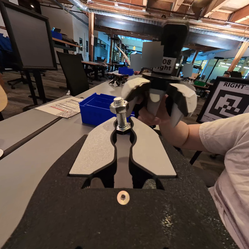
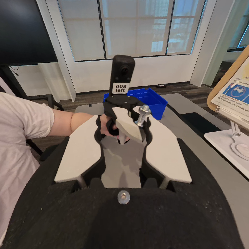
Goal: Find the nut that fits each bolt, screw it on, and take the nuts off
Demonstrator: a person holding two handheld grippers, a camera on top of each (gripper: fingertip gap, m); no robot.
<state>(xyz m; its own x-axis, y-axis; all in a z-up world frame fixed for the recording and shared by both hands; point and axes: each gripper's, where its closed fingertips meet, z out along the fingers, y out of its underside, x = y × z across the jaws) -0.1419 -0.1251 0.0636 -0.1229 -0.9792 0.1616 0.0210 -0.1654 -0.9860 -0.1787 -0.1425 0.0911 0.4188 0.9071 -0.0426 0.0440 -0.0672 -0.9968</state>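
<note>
The left hand-held gripper (image 1: 122,128) pinches the bolt (image 1: 121,119) by its head, shaft upright above the grey table (image 1: 33,134), seemingly to steady it for turning. Near the bolt's tip sits the nut (image 1: 119,106), where the right hand-held gripper (image 2: 123,124), fingers spread, reaches in with forearm level.

Open blue plastic bin (image 1: 94,107) sat on the grey table (image 1: 33,134). Printed sheet (image 1: 63,105) lay just left of it. Black-framed marker sign (image 1: 227,102) stood at right.
</note>
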